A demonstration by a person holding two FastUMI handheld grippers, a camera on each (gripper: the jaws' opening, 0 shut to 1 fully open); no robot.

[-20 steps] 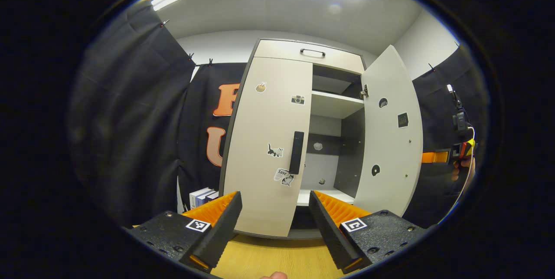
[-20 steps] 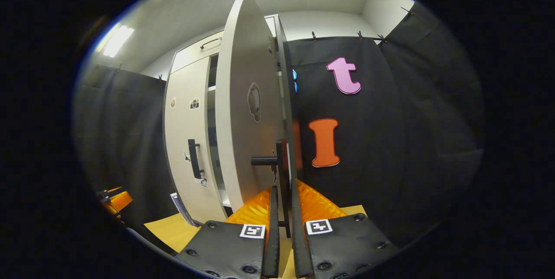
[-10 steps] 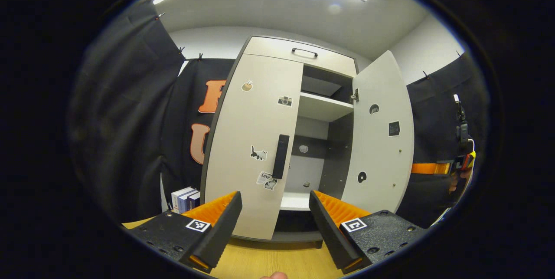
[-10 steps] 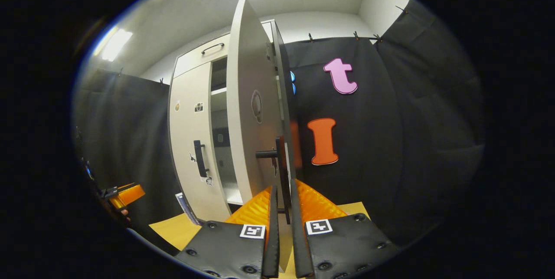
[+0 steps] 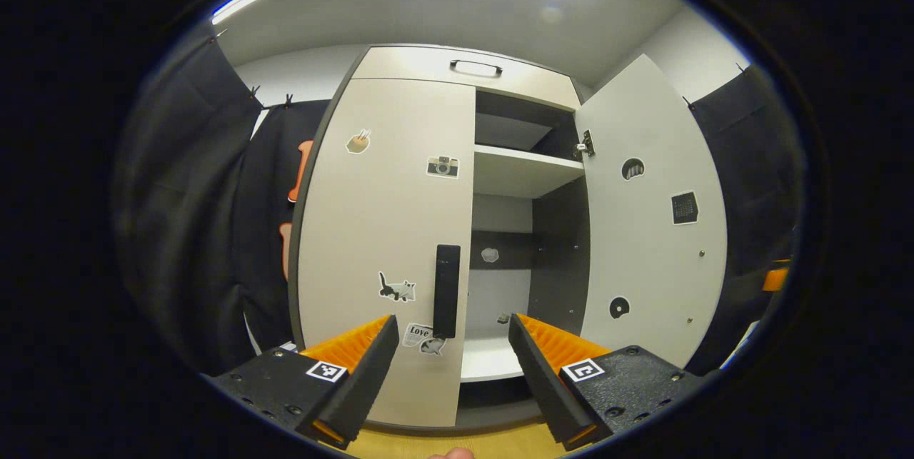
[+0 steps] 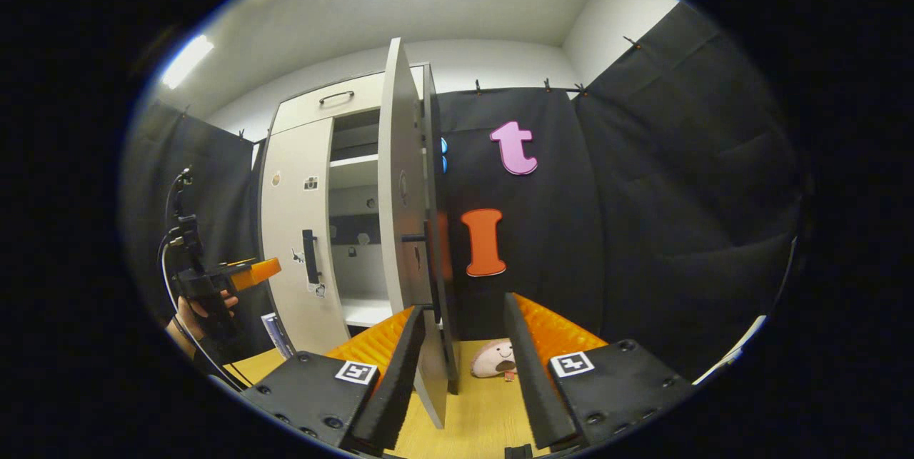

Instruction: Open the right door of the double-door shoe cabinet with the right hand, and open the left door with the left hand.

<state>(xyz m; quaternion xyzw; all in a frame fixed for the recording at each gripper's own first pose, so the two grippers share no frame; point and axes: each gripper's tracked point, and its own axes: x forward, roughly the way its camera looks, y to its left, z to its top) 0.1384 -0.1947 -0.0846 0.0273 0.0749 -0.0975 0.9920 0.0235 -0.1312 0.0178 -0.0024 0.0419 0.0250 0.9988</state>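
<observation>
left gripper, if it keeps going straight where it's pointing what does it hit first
Most likely the black handle on the closed left door, which sits between the open left gripper fingers, slightly left of centre. Depth is hard to judge.

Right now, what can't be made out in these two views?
- Left gripper view: cabinet interior behind the shut left door is hidden by it.
- Left gripper view: small objects on the back panel are too small to identify.
- Right gripper view: right door is seen edge-on, so its handle is mostly hidden.
</observation>
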